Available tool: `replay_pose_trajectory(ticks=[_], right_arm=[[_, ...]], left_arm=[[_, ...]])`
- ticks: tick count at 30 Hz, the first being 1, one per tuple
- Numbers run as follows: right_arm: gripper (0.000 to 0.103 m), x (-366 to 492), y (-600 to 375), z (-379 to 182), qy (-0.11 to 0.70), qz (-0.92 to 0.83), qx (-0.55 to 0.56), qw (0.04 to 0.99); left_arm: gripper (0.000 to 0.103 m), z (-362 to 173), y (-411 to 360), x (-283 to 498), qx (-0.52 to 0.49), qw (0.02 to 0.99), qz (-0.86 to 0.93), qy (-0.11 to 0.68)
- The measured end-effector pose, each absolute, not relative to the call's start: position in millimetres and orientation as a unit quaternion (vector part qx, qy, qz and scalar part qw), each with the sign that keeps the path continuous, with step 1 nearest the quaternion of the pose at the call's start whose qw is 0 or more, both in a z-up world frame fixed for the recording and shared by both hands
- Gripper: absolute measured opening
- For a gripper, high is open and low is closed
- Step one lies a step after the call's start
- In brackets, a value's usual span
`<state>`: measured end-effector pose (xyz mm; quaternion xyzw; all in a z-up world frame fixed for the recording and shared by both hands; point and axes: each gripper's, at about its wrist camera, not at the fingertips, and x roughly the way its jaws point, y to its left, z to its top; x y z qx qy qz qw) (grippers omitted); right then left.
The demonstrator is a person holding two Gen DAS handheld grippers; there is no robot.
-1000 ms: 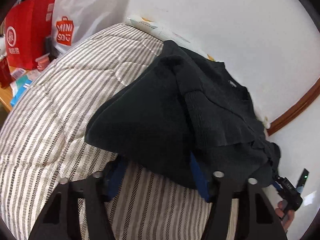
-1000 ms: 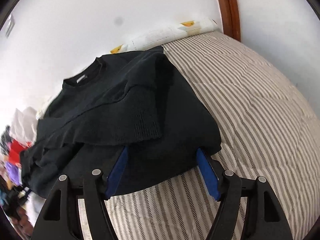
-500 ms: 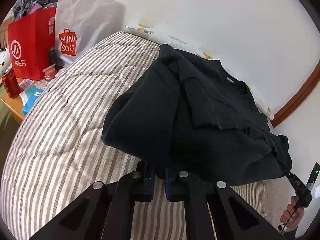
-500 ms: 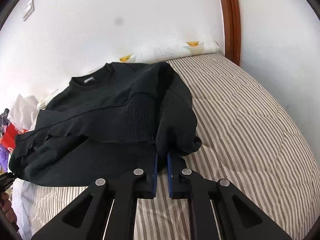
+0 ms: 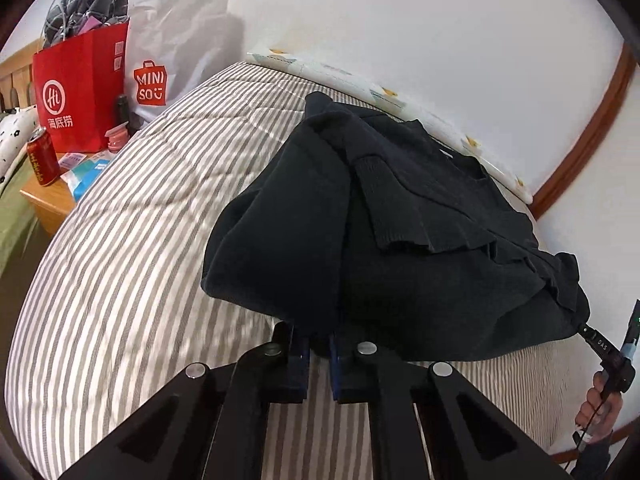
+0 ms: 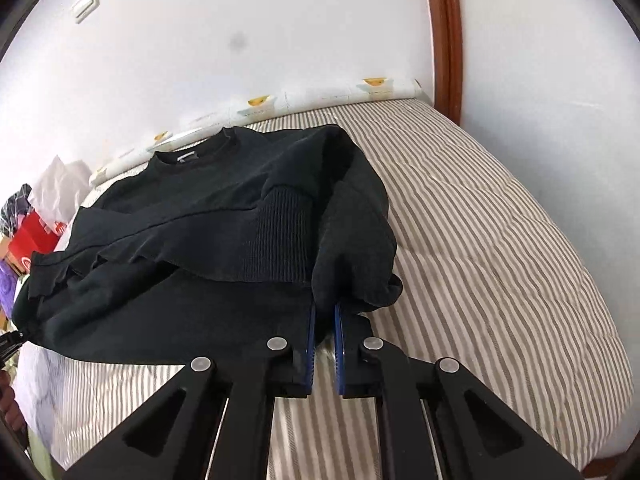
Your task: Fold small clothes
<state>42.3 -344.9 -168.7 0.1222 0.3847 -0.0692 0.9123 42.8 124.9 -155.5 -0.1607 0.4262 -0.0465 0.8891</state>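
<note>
Both grippers, left [image 5: 319,350] and right [image 6: 324,334], have clamped the sweater's [image 6: 224,216] hem (collar toward wall).

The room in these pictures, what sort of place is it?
Most likely a bedroom in a home: a black sweater lies on a bed with a striped quilt, and a wooden bedside table beside it carries shopping bags.

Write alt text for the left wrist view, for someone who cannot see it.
The left gripper, jaws shut on the near hem of a black sweater, lifts that edge off a grey-and-white striped mattress. Beyond the bed's left side stand a red paper bag and a white Miniso bag; a white wall fills the background.
</note>
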Motion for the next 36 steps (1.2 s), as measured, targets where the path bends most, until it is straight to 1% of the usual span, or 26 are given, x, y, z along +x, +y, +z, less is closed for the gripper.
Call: replay_pose_trajectory(ticks=[6,10,14,16,18,20,23,25,27,28,29,30,32,35,36], right_arm=[[0.008,21.5,-344.9,-167.0,0.383,-0.078,0.120,0.913],[0.009,13.5,-344.5,-166.3,0.387,-0.098,0.116,0.909],[0.010,0.8,-342.6,-147.7,0.361,-0.119,0.089,0.921],[0.015,-5.2,-343.5,-138.1,0.352,-0.117,0.097,0.924],[0.029,-7.6,-339.6,-130.2,0.347,-0.103,0.104,0.926],[0.035,-4.0,-329.3,-125.7,0.345,-0.088,0.099,0.929],[0.035,6.0,-308.5,-126.1,0.348,-0.060,0.084,0.932],[0.035,15.3,-294.7,-131.6,0.357,-0.039,0.084,0.929],[0.033,27.9,-281.7,-141.1,0.374,-0.010,0.087,0.923],[0.031,34.9,-274.2,-147.3,0.384,0.007,0.083,0.920],[0.025,38.8,-268.2,-151.5,0.389,0.015,0.078,0.918],[0.022,45.0,-261.8,-157.6,0.395,0.019,0.068,0.916],[0.022,53.5,-255.7,-167.9,0.403,0.013,0.051,0.914],[0.021,65.9,-259.4,-177.6,0.412,0.006,0.059,0.909],[0.021,69.5,-261.4,-178.9,0.414,0.005,0.063,0.908]], left_arm=[[0.008,-155.2,119.6,25.2,-0.143,0.893,-0.048,0.424],[0.008,-155.1,122.2,22.0,-0.150,0.892,-0.048,0.425],[0.009,-153.0,122.4,17.8,-0.146,0.893,-0.046,0.424],[0.011,-152.0,122.2,15.0,-0.141,0.892,-0.039,0.428],[0.013,-148.9,122.7,9.0,-0.132,0.895,-0.035,0.425],[0.015,-144.2,123.9,2.4,-0.125,0.899,-0.037,0.419],[0.022,-132.9,126.7,-8.1,-0.122,0.907,-0.043,0.400],[0.037,-124.1,126.1,-12.1,-0.121,0.911,-0.048,0.391],[0.043,-116.7,121.3,-12.0,-0.115,0.916,-0.058,0.381],[0.043,-113.9,117.5,-10.8,-0.111,0.917,-0.066,0.377],[0.043,-111.8,113.5,-9.0,-0.107,0.918,-0.074,0.375],[0.043,-110.1,109.1,-5.7,-0.107,0.917,-0.085,0.374],[0.043,-108.9,100.8,1.8,-0.110,0.915,-0.104,0.373],[0.043,-112.6,86.8,16.4,-0.106,0.909,-0.123,0.384],[0.038,-115.9,82.3,23.3,-0.105,0.906,-0.131,0.389]])
